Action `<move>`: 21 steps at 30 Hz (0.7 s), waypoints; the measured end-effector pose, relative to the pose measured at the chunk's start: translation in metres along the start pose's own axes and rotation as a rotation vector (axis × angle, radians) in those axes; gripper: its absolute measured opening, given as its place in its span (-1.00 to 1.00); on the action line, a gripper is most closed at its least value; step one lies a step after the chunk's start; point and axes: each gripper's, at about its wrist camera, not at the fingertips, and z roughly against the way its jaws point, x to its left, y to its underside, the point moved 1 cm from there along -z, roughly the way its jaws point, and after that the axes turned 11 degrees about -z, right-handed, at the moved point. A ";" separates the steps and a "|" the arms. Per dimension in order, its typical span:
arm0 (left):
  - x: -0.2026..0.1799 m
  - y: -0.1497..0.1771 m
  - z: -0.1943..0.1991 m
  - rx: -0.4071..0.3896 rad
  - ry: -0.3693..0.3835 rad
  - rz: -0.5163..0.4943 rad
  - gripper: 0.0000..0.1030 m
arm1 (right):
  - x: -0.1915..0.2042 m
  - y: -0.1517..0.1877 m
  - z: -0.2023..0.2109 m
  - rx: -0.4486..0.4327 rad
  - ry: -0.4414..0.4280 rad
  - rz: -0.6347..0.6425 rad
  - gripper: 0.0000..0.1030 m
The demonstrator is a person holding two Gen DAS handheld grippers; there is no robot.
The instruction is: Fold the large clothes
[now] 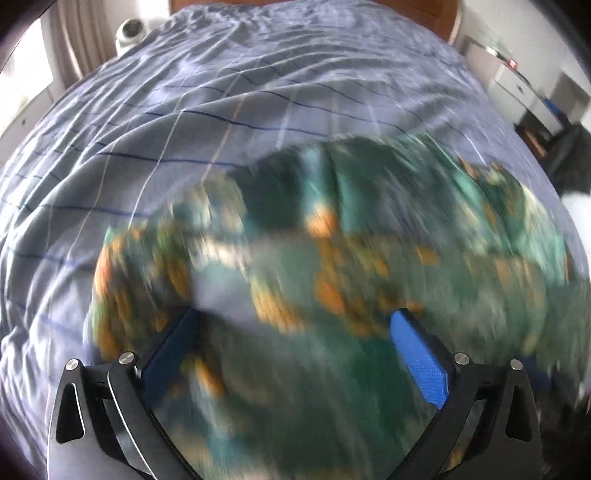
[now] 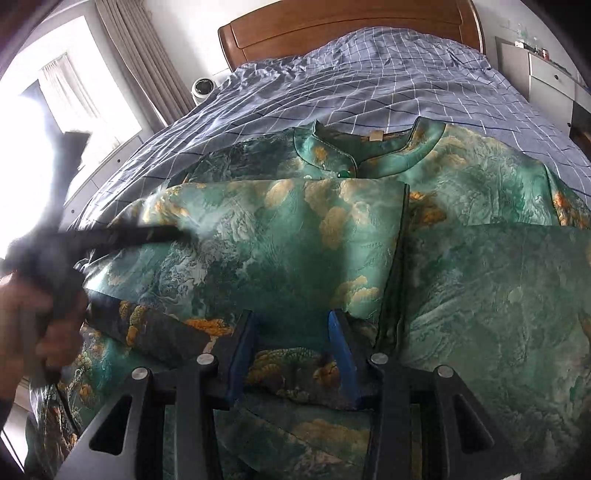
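Green silk-like patterned garment with gold-orange cloud motifs and stand collar (image 2: 280, 236): lies on the bed, collar toward the headboard, both sides folded inward across the body.

Blue-grey checked bed sheet (image 2: 369, 85): beneath the garment, wrinkled.

Brown wooden headboard (image 2: 332, 29): at the far end.

Left tongs (image 1: 295, 325): spread wide open above the garment; view blurred.

Right tongs (image 2: 291, 332): parted, fabric between the blue pads (image 2: 341, 343), not clamped.

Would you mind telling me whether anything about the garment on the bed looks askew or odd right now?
Nothing looks damaged. The green patterned garment lies collar-up on the checked bedsheet, its left panel folded across the front. Darker fabric bunches unevenly beneath that fold. The left wrist view is too motion-blurred to check.
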 end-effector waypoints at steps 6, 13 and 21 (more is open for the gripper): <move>0.008 -0.016 -0.016 -0.029 0.023 0.018 0.99 | 0.001 0.001 0.000 -0.003 0.003 0.002 -0.19; -0.012 0.032 0.016 -0.076 0.002 -0.117 0.99 | 0.002 0.000 0.000 -0.004 0.009 0.007 -0.19; -0.024 0.100 0.079 -0.083 0.081 -0.185 0.99 | 0.009 -0.001 -0.001 0.010 0.056 0.029 -0.19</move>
